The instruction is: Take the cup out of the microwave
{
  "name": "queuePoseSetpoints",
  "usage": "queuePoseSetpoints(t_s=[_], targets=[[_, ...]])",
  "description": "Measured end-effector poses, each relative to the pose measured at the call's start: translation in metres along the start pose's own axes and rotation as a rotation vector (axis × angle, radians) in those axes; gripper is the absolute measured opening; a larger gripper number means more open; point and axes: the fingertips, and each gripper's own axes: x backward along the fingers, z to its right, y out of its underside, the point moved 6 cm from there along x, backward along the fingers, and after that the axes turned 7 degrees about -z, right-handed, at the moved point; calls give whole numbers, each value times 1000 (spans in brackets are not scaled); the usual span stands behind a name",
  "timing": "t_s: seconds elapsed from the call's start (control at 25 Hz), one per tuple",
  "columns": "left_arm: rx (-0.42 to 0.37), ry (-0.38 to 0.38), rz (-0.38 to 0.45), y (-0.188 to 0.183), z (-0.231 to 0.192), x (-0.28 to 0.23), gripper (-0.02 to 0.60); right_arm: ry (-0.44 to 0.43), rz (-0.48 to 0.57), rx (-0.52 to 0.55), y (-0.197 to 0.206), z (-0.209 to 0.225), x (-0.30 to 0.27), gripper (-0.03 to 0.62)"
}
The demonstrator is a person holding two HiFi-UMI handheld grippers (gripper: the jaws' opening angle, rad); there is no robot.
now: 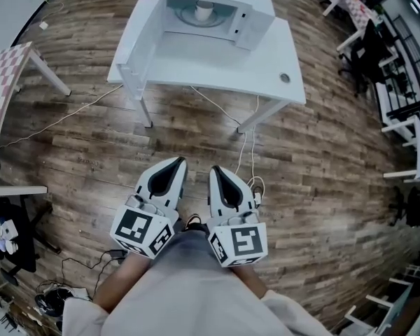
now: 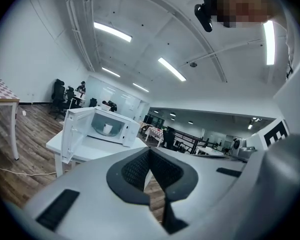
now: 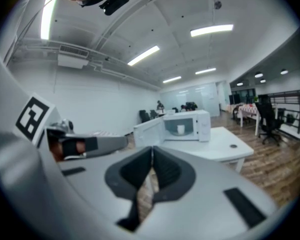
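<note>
Container: white microwave, standing at the far edge of a white surface, with its door swung fully open to the left.

Contents: one cup, upright on the turntable in the middle of the chamber. I see nothing else inside.

Task item: the cup is small, plain and white or pale, with straight sides. Both gripper views show it through the open front, and it is too small for me to make out a handle.

Left gripper: low in the head view over the wooden floor, well apart from the surface. It points toward the microwave, close to level. Its jaws are closed pad against pad and hold nothing.

Right gripper: just beside the left one and roughly parallel to it, aimed the same way. Its jaws are closed tight and empty.

Other: each marker cube sits at the near end of its gripper, by my operator's sleeves. Cables trail from under the surface across the floor.
</note>
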Motion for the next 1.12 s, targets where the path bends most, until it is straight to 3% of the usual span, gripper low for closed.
queuePoseSetpoints(t_s=[0.6, 0.92, 1.12], targets=[[-44, 65, 14, -44, -53, -31, 9, 62, 22, 54, -38, -13, -62, 21], [-38, 132, 32, -58, -71, -33, 9, 80, 99, 51, -56, -25, -74, 23], [-32, 136, 25, -57, -78, -26, 9, 107, 139, 51, -59, -34, -74, 23]])
